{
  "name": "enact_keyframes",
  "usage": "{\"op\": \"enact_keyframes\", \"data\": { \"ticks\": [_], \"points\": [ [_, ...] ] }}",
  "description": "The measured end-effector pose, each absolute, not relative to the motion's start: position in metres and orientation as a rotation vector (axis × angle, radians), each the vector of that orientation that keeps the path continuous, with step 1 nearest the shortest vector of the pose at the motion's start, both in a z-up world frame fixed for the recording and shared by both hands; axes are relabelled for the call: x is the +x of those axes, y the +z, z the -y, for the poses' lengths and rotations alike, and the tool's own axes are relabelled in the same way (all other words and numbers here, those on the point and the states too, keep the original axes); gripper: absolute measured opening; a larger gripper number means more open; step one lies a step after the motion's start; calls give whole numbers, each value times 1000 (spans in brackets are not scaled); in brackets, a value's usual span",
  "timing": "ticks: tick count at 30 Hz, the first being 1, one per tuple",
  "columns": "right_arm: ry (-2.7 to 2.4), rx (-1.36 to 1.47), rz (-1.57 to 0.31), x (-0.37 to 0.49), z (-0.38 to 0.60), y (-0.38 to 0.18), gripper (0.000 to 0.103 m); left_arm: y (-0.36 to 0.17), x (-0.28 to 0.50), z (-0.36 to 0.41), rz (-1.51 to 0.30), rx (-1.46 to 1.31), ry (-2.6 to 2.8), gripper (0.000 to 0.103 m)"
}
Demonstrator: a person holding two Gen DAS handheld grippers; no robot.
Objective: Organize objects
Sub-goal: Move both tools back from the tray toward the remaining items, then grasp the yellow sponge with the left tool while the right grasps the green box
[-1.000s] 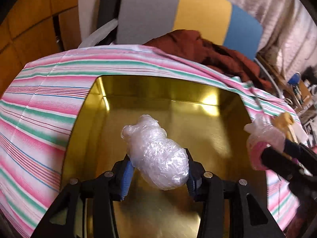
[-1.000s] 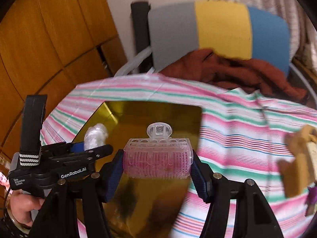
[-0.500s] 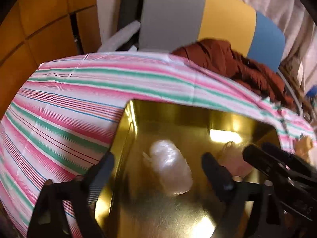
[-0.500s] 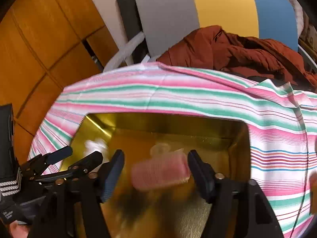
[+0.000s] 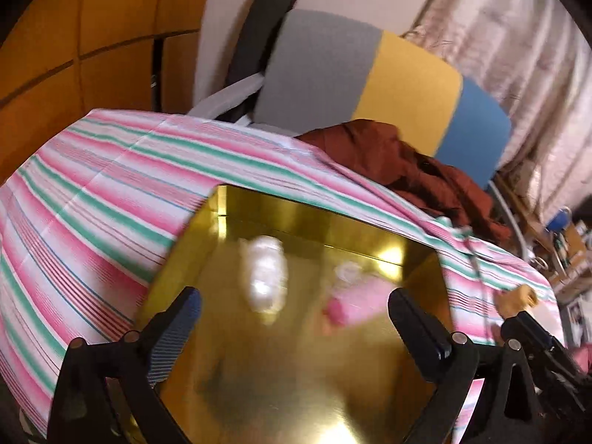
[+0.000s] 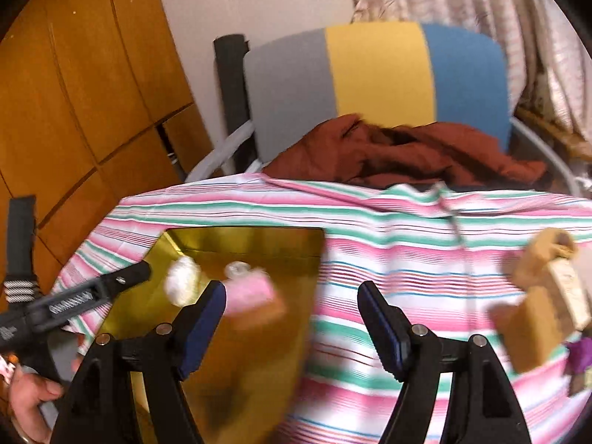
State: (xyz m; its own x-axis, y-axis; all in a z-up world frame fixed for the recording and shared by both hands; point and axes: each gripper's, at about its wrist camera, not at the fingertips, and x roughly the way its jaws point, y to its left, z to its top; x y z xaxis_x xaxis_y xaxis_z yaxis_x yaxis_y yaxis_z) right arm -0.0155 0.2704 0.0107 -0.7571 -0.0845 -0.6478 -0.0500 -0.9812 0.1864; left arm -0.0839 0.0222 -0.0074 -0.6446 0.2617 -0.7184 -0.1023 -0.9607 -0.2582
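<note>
Left gripper [image 5: 294, 305] angled down over the gold tin [image 5: 303, 370], jaws just opened wide and empty, plastic-wrapped bundle [image 5: 266, 277] and pink roller [image 5: 357, 305] lying inside, right gripper [image 6: 292, 296] spread and empty, tilted down over the tin's right edge and striped cloth [image 6: 425, 259].

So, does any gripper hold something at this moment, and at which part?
Nothing is held. The left gripper and right gripper are both open; the plastic-wrapped bundle and pink clip lie loose in the gold tin.
</note>
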Motion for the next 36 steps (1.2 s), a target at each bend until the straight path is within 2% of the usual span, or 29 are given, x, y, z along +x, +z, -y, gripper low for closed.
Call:
{"op": "enact_keyframes", "data": {
  "ticks": [9,16,18,20,25,31,33,34,36],
  "points": [
    [-3119,1199,434,59,-354,-21,75,16,-33,-105,163,-1072,2450,103],
    [-3392,1297,431,116,-426,-41,75,15,5,-176,1,-1022,2291,103],
    [-3470,1324,463,131,-453,-45,79,13,12,-192,-52,-1021,2264,103],
    [-3520,1334,493,140,-475,-47,87,8,17,-211,-93,-1045,2225,103],
    [-3462,1472,429,137,-520,-65,88,-6,18,-240,-109,-1103,2149,103],
    [-3432,1481,358,132,-528,-80,87,-23,10,-280,-153,-1158,2081,103],
    [-3431,1423,386,132,-529,-83,83,-27,7,-289,-139,-1177,2053,103],
    [-3431,1427,392,131,-528,-84,77,-30,5,-296,-137,-1192,2046,103],
    [-3445,1427,364,131,-526,-85,76,-35,1,-308,-123,-1222,2033,103]
  ]
}}
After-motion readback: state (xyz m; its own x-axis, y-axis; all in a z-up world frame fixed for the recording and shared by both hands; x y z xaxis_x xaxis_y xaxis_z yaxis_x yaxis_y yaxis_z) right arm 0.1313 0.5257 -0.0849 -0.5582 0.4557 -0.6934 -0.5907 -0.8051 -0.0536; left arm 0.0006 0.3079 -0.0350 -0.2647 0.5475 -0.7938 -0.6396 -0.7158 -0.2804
